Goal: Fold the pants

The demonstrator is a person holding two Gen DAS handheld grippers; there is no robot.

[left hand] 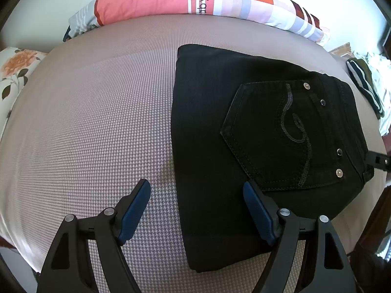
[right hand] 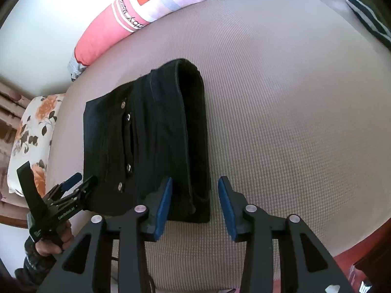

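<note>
Jeans (left hand: pixel 256 131): black, folded into a thick stack on the mattress (left hand: pixel 97 122)
Feel: heavyish, floppy denim, not slippery
Grab: near folded edge
Left gripper (left hand: pixel 195 210): spread, empty
Right gripper (right hand: pixel 194 202): parted, straddling the near corner, not pinching

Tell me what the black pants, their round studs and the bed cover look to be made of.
Black pants: likely denim, matte, with visible topstitching around the pocket and thick folded layers. Studs: shiny metal, probably rivets, catching light. Bed cover: woven or knitted textile, matte, with a fine waffle-like grid; the fibre cannot be told.
</note>
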